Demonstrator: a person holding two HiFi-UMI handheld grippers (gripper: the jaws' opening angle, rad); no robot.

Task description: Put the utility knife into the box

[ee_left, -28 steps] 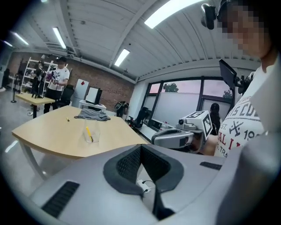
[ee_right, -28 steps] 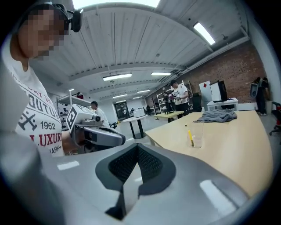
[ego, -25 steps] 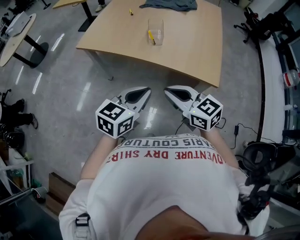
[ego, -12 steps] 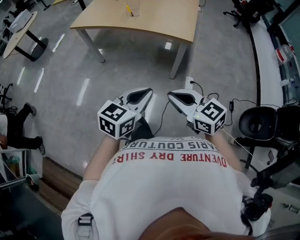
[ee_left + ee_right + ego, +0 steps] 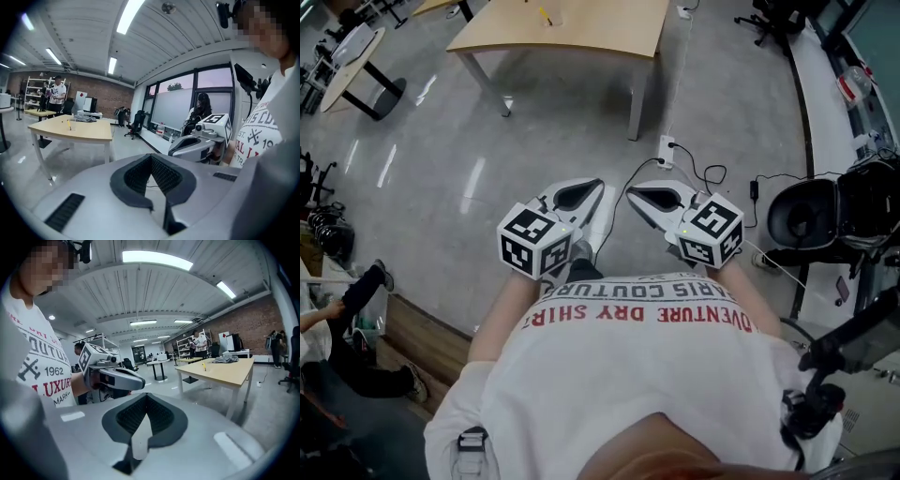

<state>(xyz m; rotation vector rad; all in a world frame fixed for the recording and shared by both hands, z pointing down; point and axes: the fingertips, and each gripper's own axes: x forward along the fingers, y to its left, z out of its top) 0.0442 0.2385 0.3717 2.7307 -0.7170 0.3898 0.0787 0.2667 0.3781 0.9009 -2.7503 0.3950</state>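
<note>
The left gripper (image 5: 596, 187) and right gripper (image 5: 632, 191) idle at the chest, jaws together and empty. The desk (image 5: 600, 28) lies far ahead, seemingly beyond reach.

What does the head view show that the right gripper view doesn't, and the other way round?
Only the head view: a white power strip with cables, a black office chair, and the right gripper seen from outside. Only the right gripper view: ceiling lights, a brick wall, and that gripper's jaws together with nothing between. Both: the wooden table, the left gripper and the printed white shirt.
</note>
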